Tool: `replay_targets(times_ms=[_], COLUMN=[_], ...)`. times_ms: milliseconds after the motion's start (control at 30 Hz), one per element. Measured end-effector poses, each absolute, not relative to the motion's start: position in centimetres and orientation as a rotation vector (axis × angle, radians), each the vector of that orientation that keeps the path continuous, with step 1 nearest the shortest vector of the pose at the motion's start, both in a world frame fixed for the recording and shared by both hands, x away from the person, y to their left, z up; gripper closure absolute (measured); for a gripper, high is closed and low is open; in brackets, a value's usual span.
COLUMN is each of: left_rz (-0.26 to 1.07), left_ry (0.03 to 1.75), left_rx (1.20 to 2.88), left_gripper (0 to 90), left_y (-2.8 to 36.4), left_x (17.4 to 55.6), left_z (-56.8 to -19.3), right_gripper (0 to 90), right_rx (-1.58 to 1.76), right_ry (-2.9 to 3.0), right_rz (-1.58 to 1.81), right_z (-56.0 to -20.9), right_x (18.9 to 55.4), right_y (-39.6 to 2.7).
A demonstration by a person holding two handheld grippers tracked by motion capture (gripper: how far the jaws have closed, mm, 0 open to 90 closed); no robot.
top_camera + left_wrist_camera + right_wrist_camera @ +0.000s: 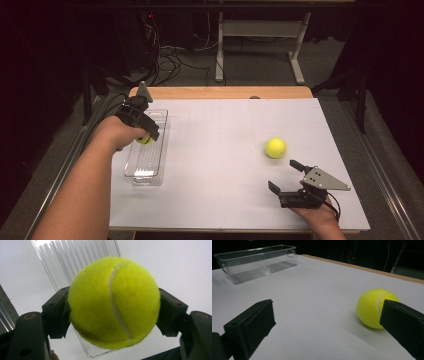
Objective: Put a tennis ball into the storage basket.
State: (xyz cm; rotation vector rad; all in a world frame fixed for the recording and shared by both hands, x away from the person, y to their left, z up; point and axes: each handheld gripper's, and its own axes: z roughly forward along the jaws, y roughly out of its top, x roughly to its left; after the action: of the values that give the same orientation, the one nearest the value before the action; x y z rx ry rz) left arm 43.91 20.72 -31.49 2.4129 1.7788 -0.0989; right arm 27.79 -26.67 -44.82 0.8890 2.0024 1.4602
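A: What's in the left gripper?
B: 1 tennis ball, clamped between its jaws above the 1 clear bin.
A: And the right gripper?
B: Jaws wide, holding nothing. A 2nd ball sits just beyond it on the table.

The high view looks forward and down over the white-covered table. The left gripper view peers straight down, close on a clear ribbed plastic tray. The right gripper view skims low towards ten o'clock, sharing that tray.
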Motion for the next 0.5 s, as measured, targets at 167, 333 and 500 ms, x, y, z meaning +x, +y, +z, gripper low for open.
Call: replay_targets(times_ms=[167,333,500], left_rz=[-0.085,-0.098,-0.107], left_ry=[1.789,1.807,1.823], left_rx=[2.408,2.4,2.397], left_gripper=[26.3,26.3,26.3], left_y=[20.7,20.8,21.1], left_x=[44.3,44.5,44.7], left_z=[-32.0,-33.0,-33.7], right_gripper=[0.2,0.2,0.2], right_rx=[0.887,0.887,0.888], right_ry=[2.004,2.006,2.012], right_rz=[1.462,1.463,1.46], right_z=[-44.8,-44.8,-44.9], right_x=[27.8,27.8,27.8], right_y=[-26.7,-26.6,-26.7])
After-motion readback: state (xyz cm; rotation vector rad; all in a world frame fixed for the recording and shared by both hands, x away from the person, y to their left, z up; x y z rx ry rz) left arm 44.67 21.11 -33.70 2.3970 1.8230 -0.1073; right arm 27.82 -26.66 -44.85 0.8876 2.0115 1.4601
